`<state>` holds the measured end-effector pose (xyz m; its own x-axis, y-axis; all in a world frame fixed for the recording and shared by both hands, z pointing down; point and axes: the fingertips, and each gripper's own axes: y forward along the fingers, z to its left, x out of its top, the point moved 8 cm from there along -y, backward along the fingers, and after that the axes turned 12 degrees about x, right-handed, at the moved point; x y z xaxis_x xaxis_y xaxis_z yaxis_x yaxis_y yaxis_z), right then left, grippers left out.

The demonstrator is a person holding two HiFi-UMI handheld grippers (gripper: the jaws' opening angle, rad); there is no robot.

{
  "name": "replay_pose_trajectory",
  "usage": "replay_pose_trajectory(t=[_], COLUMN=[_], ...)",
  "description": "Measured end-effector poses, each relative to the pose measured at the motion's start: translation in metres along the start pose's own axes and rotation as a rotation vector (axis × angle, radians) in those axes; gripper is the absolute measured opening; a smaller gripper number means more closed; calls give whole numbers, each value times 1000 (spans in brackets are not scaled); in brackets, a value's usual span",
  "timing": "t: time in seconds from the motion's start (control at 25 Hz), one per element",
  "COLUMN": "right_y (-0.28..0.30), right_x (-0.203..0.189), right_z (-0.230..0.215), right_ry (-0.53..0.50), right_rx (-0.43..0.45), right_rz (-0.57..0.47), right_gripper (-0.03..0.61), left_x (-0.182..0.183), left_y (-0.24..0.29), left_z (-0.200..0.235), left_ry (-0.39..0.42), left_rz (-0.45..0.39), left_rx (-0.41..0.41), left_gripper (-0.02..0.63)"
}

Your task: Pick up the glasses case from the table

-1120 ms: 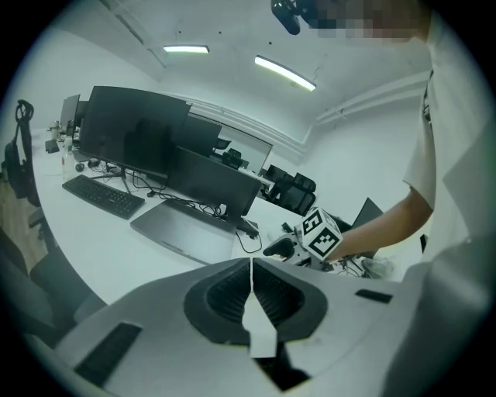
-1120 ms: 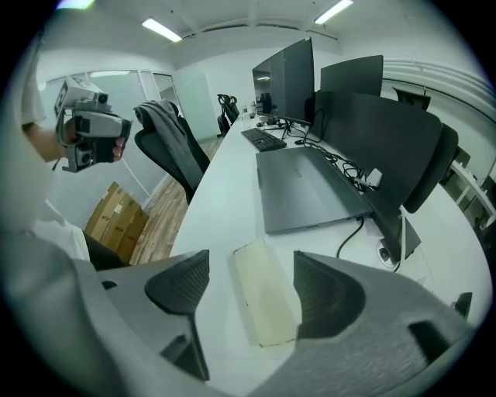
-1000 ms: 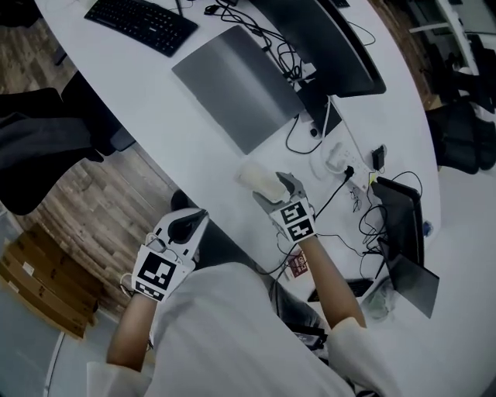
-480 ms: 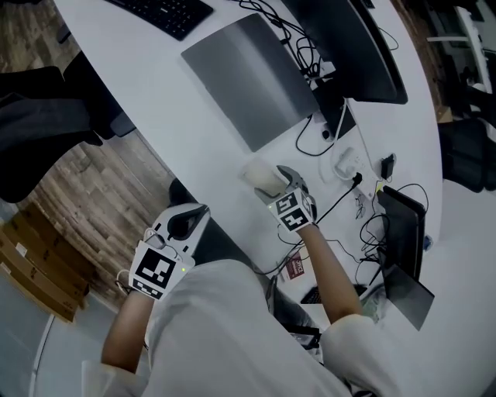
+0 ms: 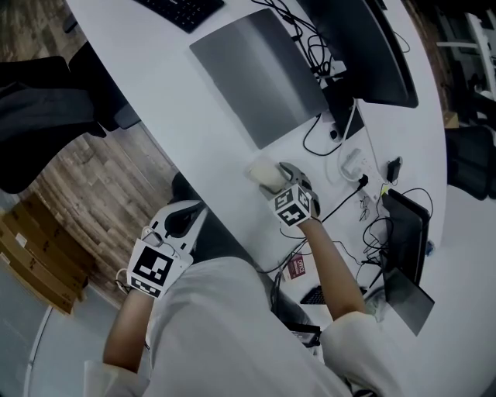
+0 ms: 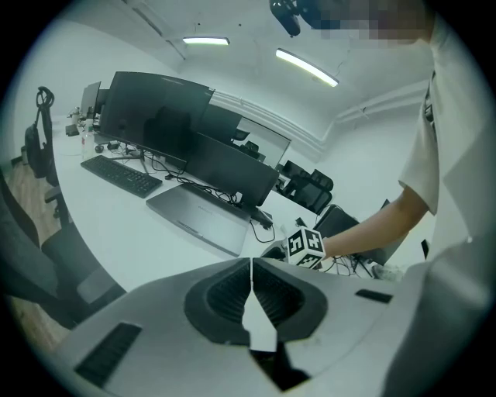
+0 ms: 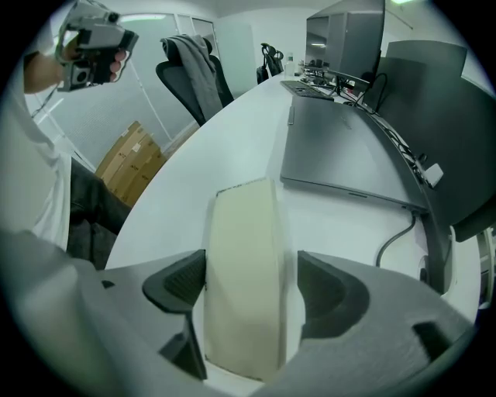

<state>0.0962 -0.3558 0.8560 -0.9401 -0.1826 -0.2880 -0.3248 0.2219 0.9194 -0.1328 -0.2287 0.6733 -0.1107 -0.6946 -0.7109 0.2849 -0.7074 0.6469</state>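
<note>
The cream glasses case [image 7: 244, 271] lies flat on the white table [image 5: 201, 132] near its front edge, also seen as the pale glasses case [image 5: 262, 172] in the head view. My right gripper [image 7: 252, 285] points steeply down over it with jaws wide, one pad on each long side. The left pad is at the case's edge and a gap shows at the right pad. In the head view the right gripper [image 5: 283, 182] covers the case's near end. My left gripper [image 6: 250, 291] is shut on nothing, and the left gripper [image 5: 184, 219] hangs off the table, over my lap.
A closed grey laptop [image 5: 260, 74] lies just beyond the case. A dark monitor [image 5: 364, 46], a keyboard [image 5: 186, 9] and loose cables [image 5: 349, 167] lie further back and right. An office chair [image 5: 39, 108] and cardboard boxes [image 5: 31, 256] stand on the wooden floor left of the table.
My right gripper has sunk down onto the case and rolled, so its jaws now straddle it. The left gripper has dropped slightly and stays shut.
</note>
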Motion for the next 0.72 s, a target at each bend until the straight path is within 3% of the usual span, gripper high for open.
replay_pose_trajectory(t=[0.2, 0.32, 0.72], right_y=[0, 1, -25], right_x=[2, 4, 13], right_z=[5, 6, 22], right_ry=[-23, -6, 140], right_rx=[-3, 0, 56], right_rz=[33, 42, -115], right_gripper=[311, 307, 305], left_x=[0, 3, 15], left_y=[-5, -11, -44], left_z=[-3, -6, -7], left_ry=[-2, -15, -17], left_rz=[-6, -9, -59], left_rx=[8, 14, 71], left_gripper=[11, 11, 11])
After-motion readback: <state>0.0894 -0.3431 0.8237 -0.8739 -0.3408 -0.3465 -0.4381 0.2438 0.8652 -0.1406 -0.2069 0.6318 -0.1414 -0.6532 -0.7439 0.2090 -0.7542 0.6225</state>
